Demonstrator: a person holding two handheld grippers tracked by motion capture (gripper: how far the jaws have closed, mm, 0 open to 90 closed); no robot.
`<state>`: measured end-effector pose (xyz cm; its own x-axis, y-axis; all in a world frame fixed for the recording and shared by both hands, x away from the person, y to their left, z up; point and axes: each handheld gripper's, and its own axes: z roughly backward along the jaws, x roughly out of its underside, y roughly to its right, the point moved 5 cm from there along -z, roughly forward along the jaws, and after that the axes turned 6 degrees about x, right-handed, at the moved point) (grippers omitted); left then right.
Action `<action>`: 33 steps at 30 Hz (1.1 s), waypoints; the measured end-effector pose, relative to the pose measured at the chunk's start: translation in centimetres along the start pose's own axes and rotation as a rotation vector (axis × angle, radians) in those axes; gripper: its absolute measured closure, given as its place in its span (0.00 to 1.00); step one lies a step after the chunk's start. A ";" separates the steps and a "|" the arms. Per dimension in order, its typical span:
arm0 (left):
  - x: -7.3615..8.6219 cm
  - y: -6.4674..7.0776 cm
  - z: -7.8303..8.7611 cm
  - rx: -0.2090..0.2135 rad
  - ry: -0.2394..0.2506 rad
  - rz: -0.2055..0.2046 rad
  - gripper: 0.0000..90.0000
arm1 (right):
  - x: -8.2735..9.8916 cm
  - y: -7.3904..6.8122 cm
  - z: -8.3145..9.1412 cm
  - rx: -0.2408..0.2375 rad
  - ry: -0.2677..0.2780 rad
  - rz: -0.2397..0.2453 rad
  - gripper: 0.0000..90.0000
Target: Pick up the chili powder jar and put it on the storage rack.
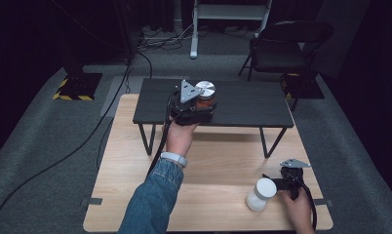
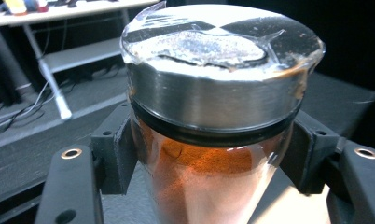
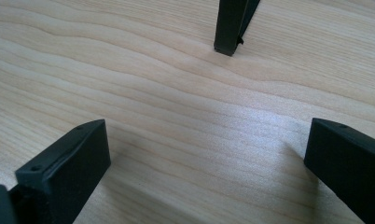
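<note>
A clear jar [image 2: 209, 177] of orange-brown powder with a silver lid [image 2: 223, 60] is clamped between the black jaws of my left gripper [image 2: 211, 158]. From above, that left gripper [image 1: 203, 106] holds the jar [image 1: 205, 96] upright over the near left part of a low black shelf [image 1: 252, 105]. My right gripper [image 1: 284, 181] rests low at the wooden table's near right, open, with bare wood between its jaws [image 3: 206, 135]. A white jar [image 1: 260, 194] with a white lid stands just left of it, outside the jaws.
The black shelf stands on thin legs [image 3: 228, 28] on the light wooden table [image 1: 218, 165]. A black folding chair [image 1: 282, 46] and cables [image 1: 87, 141] are on the grey floor beyond. A white desk frame [image 1: 230, 14] stands at the back.
</note>
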<state>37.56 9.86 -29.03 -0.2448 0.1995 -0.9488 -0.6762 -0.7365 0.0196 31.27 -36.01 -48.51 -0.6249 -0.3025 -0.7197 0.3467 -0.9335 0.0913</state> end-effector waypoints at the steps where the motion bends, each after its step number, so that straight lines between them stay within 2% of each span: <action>1: 0.2 0.0 -0.4 -0.010 -0.005 0.006 0.34 | 0.0 0.0 0.0 0.000 0.000 0.000 0.00; 2: 0.2 0.0 -0.4 -0.010 -0.005 0.006 0.34 | 0.0 0.0 0.0 0.000 0.000 0.000 0.00; 4: 0.6 0.2 -1.3 -0.045 -0.022 0.020 0.34 | 0.0 0.0 0.0 0.000 0.000 0.000 0.00; 5: 1.3 0.2 -1.6 -0.053 0.016 0.045 0.34 | 0.0 0.0 0.0 0.000 0.000 0.000 0.00; 7: 1.8 0.7 -2.0 -0.080 0.040 0.036 0.33 | 0.0 0.0 0.0 -0.001 0.000 0.000 0.00; 8: 1.7 0.8 -2.1 -0.084 0.034 0.029 0.26 | 0.0 0.0 0.0 -0.001 0.000 0.001 0.00; 9: 1.6 0.8 -2.3 -0.084 0.025 0.028 0.26 | 0.0 0.0 0.0 -0.001 0.000 0.001 0.00; 10: 1.5 0.8 -2.4 -0.084 0.017 0.037 0.20 | 0.0 0.0 0.0 -0.001 0.000 0.001 0.00; 13: 1.4 1.1 -1.9 -0.100 0.033 0.029 0.13 | 0.0 0.0 0.0 -0.001 0.000 0.001 0.00; 15: 1.4 1.1 -1.4 -0.105 0.041 0.036 0.08 | 0.0 0.0 0.0 -0.001 0.000 0.000 0.00; 20: 1.8 1.0 0.7 -0.113 0.064 0.030 0.07 | 0.0 0.0 0.0 -0.001 0.000 0.000 0.00; 25: 2.7 1.1 4.0 -0.111 0.079 0.011 0.07 | 0.1 0.2 0.1 -0.007 0.001 0.008 0.00; 27: 3.3 1.1 5.1 -0.114 0.069 -0.006 0.07 | 0.1 0.1 0.1 -0.004 -0.001 0.004 0.00; 28: 3.3 1.1 5.1 -0.114 0.069 -0.006 0.07 | 0.1 0.1 0.1 -0.002 -0.001 0.001 0.00; 29: 4.1 1.1 6.1 -0.115 0.054 -0.014 0.07 | 0.1 0.1 0.1 -0.002 -0.001 0.001 0.00; 30: 4.1 1.1 6.1 -0.115 0.054 -0.014 0.07 | 0.1 0.1 0.1 -0.002 -0.001 0.001 0.00; 33: 6.0 0.9 7.3 -0.117 0.015 -0.015 0.07 | 0.0 0.0 0.1 -0.001 -0.001 0.002 0.00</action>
<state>30.43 15.07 -32.40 -0.2243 0.2024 -0.9533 -0.5935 -0.8042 -0.0311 31.22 -36.04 -48.49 -0.6247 -0.3049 -0.7189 0.3491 -0.9326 0.0921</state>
